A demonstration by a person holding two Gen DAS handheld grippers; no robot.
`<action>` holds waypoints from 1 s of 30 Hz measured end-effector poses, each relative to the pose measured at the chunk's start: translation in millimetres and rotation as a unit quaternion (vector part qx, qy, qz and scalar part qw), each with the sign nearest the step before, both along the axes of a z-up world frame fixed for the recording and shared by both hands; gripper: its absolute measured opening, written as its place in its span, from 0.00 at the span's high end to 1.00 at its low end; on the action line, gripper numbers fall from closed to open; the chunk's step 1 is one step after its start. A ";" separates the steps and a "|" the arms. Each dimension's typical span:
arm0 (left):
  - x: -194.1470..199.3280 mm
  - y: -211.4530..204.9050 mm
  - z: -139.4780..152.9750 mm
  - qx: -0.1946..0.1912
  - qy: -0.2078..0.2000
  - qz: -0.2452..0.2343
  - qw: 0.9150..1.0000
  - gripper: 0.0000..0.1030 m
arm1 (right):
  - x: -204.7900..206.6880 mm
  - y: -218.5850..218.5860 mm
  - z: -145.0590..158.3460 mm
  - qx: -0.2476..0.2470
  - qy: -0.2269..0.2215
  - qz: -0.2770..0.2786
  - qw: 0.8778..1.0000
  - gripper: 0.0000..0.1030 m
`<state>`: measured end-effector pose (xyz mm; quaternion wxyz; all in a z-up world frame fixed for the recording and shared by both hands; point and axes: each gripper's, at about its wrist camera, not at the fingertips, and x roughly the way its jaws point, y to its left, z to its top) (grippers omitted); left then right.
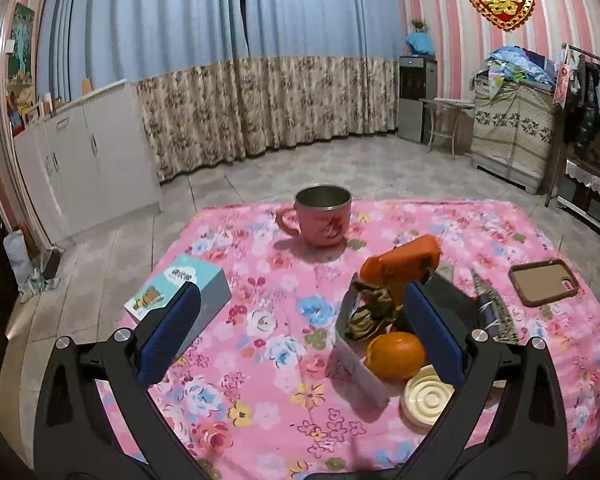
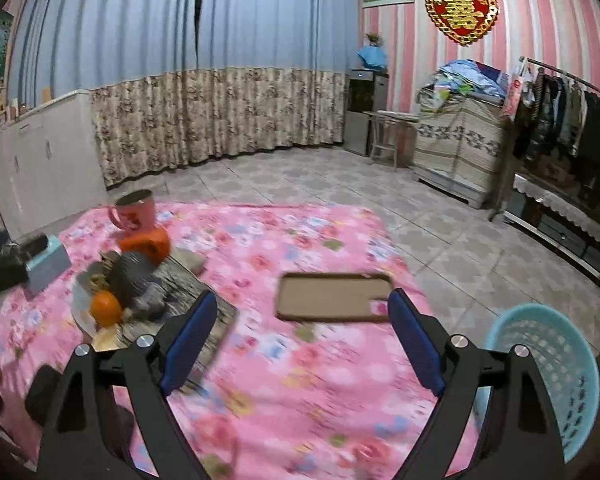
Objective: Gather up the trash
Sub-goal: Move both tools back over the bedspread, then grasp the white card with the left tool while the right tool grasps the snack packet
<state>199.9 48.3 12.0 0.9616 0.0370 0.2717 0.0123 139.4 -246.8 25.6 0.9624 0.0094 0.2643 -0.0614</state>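
Note:
A heap of litter lies on the pink flowered cloth (image 1: 260,360): a crumpled brownish wrapper (image 1: 370,312), a white carton (image 1: 354,364), a round cream lid (image 1: 426,396), and an orange (image 1: 396,354) among them. My left gripper (image 1: 300,330) is open, and the heap shows just inside its right finger (image 1: 436,328), with nothing pressed between the pads. My right gripper (image 2: 304,338) is open and empty above the cloth, short of a phone (image 2: 334,298). The same heap (image 2: 112,300) lies to its left. A light-blue slotted basket (image 2: 548,376) stands off the cloth's right edge.
A pink cup (image 1: 322,216) stands at the cloth's far side, with a blue tissue box (image 1: 180,292) to the left and an orange plastic object (image 1: 404,268) behind the heap. A patterned flat item (image 1: 496,312) and the phone (image 1: 544,282) lie to the right. Tiled floor surrounds the cloth.

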 end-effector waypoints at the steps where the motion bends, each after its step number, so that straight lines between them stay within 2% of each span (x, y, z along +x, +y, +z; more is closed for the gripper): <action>1: 1.7 0.2 -5.4 0.002 0.002 0.000 1.000 0.05 | 4.7 5.1 -0.4 0.002 -0.003 0.004 1.000 0.16; 7: 15.5 -3.9 -33.4 0.000 0.038 -0.012 0.999 0.06 | 19.8 22.8 -29.1 -0.009 0.003 0.034 0.999 0.15; 14: 36.7 -16.1 -59.2 -0.002 0.098 -0.027 0.995 0.25 | 22.5 16.8 -34.8 -0.018 0.010 0.026 0.999 0.15; 17: 38.4 -14.5 -61.8 -0.009 0.106 -0.027 0.994 0.26 | 24.9 11.4 -39.0 -0.018 0.017 0.019 1.000 0.15; 19: 40.1 -13.4 -64.7 -0.016 0.118 -0.030 0.992 0.35 | 26.4 8.6 -40.4 -0.014 0.019 0.016 1.000 0.15; 21: 43.2 -13.8 -71.0 -0.010 0.137 -0.030 0.990 0.49 | 26.7 7.2 -40.0 -0.008 0.019 0.015 1.000 0.15; 25: 42.6 -18.1 -75.4 -0.004 0.153 -0.041 0.987 0.63 | 25.1 10.8 -40.6 -0.019 0.017 0.014 1.000 0.15; 27: 43.0 -19.5 -76.6 -0.007 0.159 -0.046 0.986 0.82 | 24.4 12.9 -41.7 -0.022 0.018 0.013 1.000 0.15; 30: 40.9 -20.2 -74.9 -0.008 0.156 -0.044 0.987 0.91 | 23.5 16.3 -43.1 -0.022 0.020 0.015 0.999 0.15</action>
